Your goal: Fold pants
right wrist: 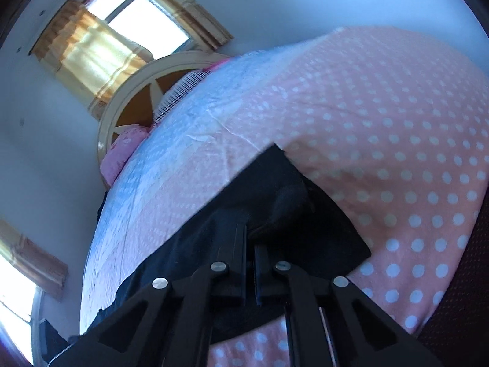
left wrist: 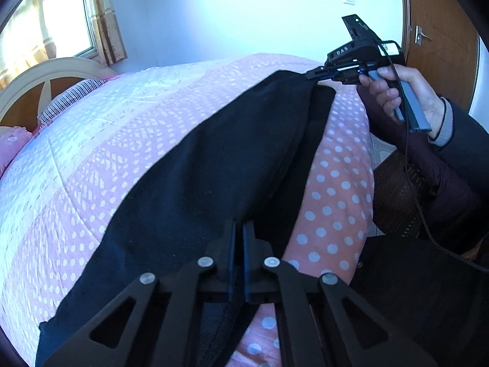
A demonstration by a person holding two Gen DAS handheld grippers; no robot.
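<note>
One pair of black pants [left wrist: 214, 159] along the bed's [left wrist: 91, 153] near edge, two grippers, left gripper [left wrist: 239, 238] pinching cloth, right gripper [left wrist: 314, 75] clamping a lifted corner.

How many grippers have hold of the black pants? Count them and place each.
2. The left gripper pinches the black pants at the near edge; the right gripper, held in a hand, clamps the far end above the bed.
</note>
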